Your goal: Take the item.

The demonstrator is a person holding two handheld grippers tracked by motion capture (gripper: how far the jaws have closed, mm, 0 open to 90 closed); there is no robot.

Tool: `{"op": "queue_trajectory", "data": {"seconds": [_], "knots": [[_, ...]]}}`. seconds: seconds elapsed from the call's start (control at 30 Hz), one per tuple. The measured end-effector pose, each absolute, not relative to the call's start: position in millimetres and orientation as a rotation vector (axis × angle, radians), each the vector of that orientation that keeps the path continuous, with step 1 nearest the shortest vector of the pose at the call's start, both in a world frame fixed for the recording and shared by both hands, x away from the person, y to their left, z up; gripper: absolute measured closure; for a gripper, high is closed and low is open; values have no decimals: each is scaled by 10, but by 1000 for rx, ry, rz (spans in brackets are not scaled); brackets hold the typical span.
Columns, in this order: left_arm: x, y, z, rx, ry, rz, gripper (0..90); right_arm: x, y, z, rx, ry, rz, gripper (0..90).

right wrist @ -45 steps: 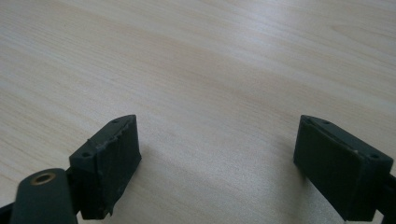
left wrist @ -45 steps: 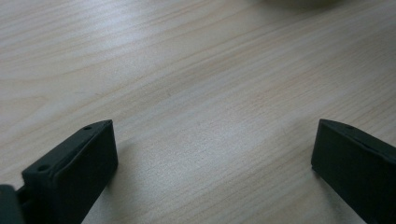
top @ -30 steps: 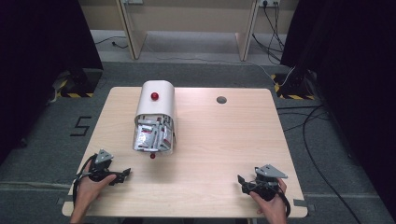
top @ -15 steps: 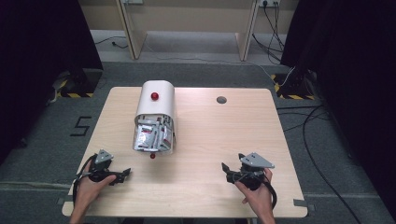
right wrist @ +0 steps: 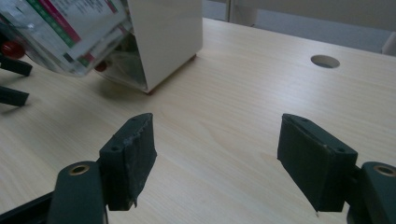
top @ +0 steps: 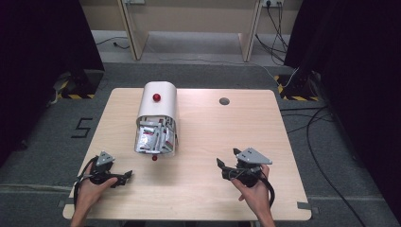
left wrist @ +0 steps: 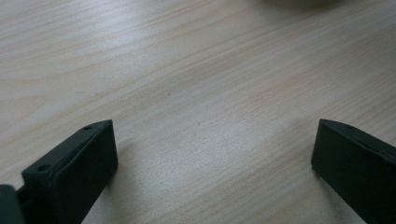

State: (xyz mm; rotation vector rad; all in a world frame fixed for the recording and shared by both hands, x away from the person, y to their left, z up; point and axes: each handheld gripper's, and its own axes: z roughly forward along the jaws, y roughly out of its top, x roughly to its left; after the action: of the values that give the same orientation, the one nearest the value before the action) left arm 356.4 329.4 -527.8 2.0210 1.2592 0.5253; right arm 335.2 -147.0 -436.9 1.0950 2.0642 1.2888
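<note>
A pale wooden desk (top: 198,189) carries a white round-topped box (top: 158,106) left of centre, its clear front flap (top: 153,140) tipped open over packets (top: 156,135) — a red knob (top: 156,98) on top. The right gripper (top: 227,166) and left gripper (top: 124,177) sit near the front edge, both jaws wide, holding nothing.
</note>
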Motion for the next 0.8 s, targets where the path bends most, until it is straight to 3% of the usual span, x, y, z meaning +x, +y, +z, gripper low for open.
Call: {"op": "queue_trajectory", "data": {"seconds": [0.8], "knots": [[3564, 3292, -5278, 2018, 1261, 526, 0, 3382, -744, -3945, 885, 2090, 1400, 337]]}}
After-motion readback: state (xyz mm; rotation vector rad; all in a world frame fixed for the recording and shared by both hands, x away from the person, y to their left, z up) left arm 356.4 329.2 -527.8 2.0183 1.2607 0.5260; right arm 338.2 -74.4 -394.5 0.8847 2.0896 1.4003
